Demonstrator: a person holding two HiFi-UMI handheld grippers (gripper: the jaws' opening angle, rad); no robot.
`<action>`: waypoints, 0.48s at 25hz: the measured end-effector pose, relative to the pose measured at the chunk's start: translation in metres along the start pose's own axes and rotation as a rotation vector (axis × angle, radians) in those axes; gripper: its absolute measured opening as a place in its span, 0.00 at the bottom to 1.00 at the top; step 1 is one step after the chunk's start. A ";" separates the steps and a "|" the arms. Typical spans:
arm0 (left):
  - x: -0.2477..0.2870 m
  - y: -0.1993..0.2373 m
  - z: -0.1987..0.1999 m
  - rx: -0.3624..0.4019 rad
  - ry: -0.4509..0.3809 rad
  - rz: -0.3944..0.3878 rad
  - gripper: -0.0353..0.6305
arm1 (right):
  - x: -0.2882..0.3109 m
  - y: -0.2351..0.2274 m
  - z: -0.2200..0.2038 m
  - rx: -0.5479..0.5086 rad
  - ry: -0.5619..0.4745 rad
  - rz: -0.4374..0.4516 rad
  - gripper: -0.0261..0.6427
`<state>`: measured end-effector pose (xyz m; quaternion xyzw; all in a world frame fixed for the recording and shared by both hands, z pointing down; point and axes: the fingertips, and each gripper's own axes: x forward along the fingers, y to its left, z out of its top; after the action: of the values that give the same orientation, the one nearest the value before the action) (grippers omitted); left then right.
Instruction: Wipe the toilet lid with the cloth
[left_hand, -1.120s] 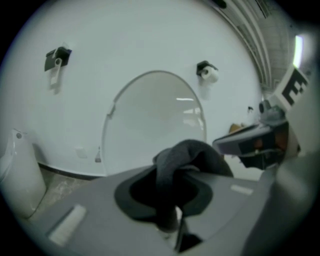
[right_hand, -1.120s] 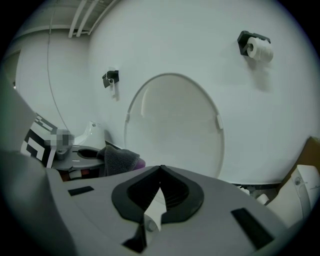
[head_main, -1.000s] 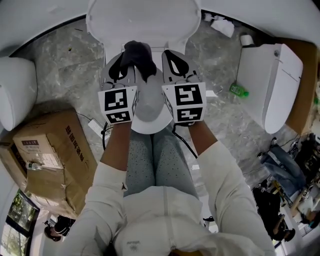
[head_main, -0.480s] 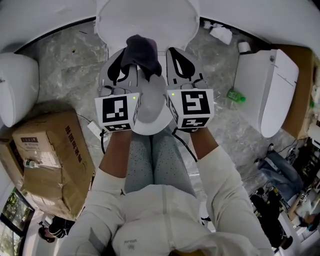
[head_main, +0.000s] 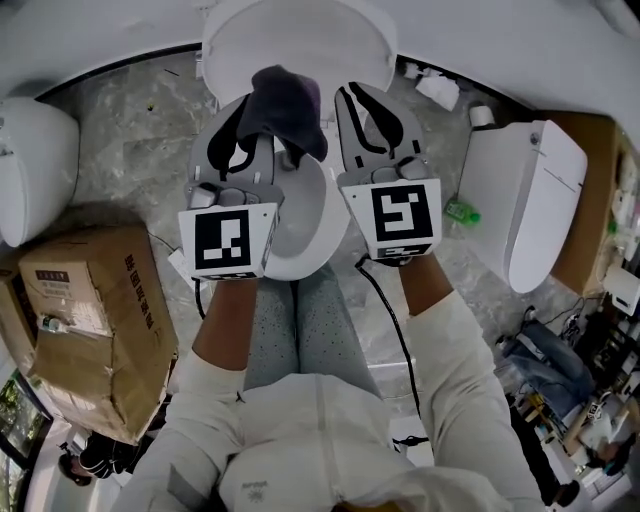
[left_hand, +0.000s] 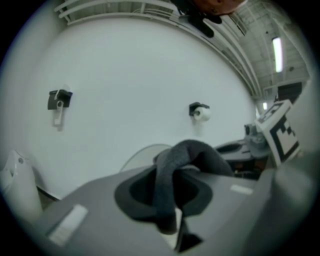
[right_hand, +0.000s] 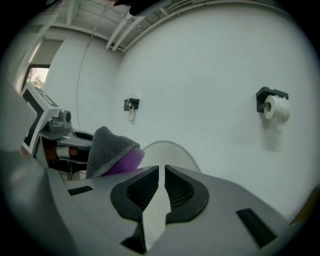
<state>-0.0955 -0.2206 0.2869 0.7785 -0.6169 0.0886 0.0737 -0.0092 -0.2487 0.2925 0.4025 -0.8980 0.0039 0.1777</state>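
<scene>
In the head view my left gripper (head_main: 258, 120) is shut on a dark grey cloth (head_main: 283, 105) that bunches above its jaws, over the toilet bowl (head_main: 318, 222). The raised white toilet lid (head_main: 300, 40) stands behind it. My right gripper (head_main: 368, 115) is beside it on the right, shut with nothing between its jaws. In the left gripper view the cloth (left_hand: 170, 175) drapes across the pinched pads, with the lid (left_hand: 140, 157) beyond. The right gripper view shows the closed pads (right_hand: 161, 187), the cloth (right_hand: 107, 150) with a purple underside at left, and the lid (right_hand: 170, 152).
A cardboard box (head_main: 80, 330) sits on the floor at left, near another white fixture (head_main: 30, 170). A second toilet (head_main: 540, 200) lies at right beside a green bottle (head_main: 458, 212). A paper roll holder (right_hand: 274, 106) hangs on the curved white wall. Cables trail on the floor.
Both grippers have risen together from over the bowl towards the raised lid, the left one carrying the cloth. The marker cubes look larger and the grippers tilt more level.
</scene>
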 end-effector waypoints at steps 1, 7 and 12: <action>0.001 0.000 0.003 -0.004 -0.007 0.004 0.12 | 0.002 -0.003 0.003 -0.025 0.001 0.024 0.08; 0.005 -0.005 0.020 -0.042 -0.043 0.020 0.12 | 0.022 -0.027 0.017 -0.235 0.045 0.161 0.20; 0.015 -0.005 0.030 -0.052 -0.063 0.041 0.12 | 0.043 -0.047 0.032 -0.358 0.081 0.257 0.20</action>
<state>-0.0854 -0.2405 0.2608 0.7661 -0.6367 0.0496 0.0726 -0.0122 -0.3163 0.2699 0.2463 -0.9204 -0.1169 0.2803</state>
